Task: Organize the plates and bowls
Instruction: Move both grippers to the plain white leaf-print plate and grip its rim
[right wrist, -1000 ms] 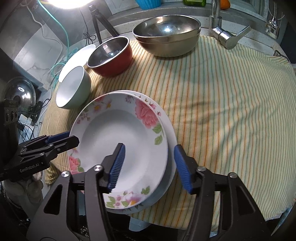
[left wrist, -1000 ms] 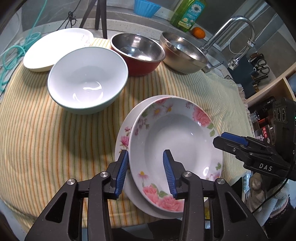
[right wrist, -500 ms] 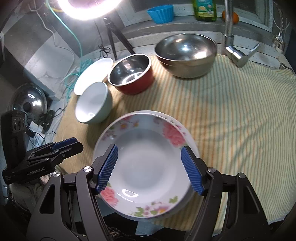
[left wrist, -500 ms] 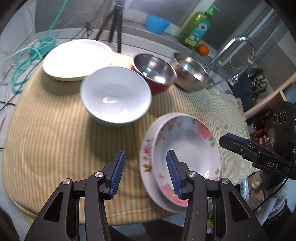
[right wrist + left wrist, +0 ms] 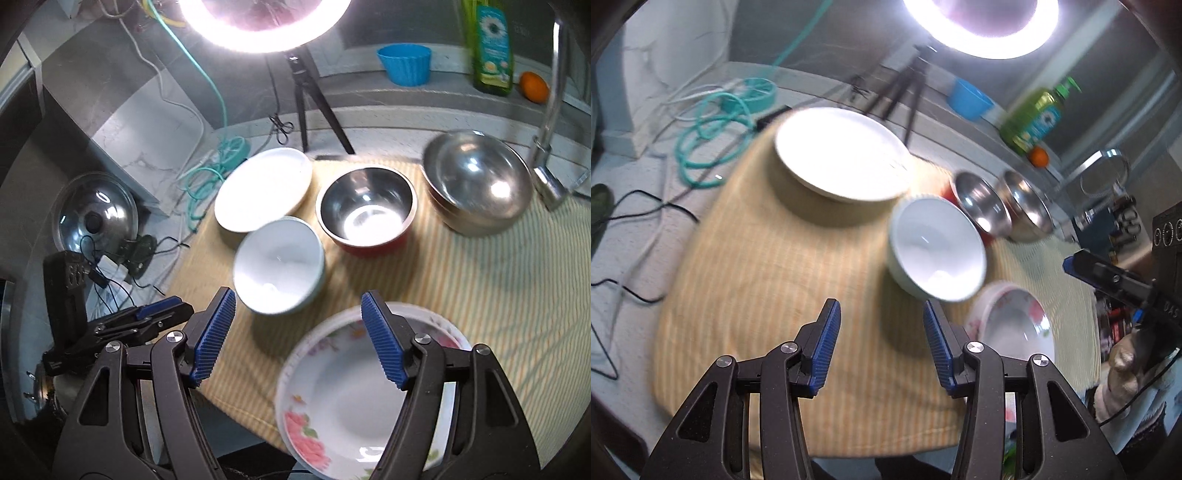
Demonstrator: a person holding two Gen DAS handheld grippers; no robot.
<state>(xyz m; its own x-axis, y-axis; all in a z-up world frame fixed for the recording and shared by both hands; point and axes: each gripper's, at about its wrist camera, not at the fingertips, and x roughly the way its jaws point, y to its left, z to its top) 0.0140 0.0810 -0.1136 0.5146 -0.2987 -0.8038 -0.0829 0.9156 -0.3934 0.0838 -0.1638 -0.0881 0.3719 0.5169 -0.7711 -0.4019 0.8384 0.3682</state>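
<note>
Left gripper (image 5: 881,332) spread wide, holding nothing, with the white bowl (image 5: 936,249) sitting mouth-up just past the right jaw's tip (round, so no long side to tell). Right gripper (image 5: 299,332) spread wide and empty too, hanging above the flowered plates (image 5: 343,410), which lie flat, stacked, under the right jaw. White plate (image 5: 838,153) flat, well ahead of the left jaws.

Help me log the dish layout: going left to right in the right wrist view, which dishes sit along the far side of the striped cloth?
White plate → red bowl with steel inside → large steel bowl.
</note>
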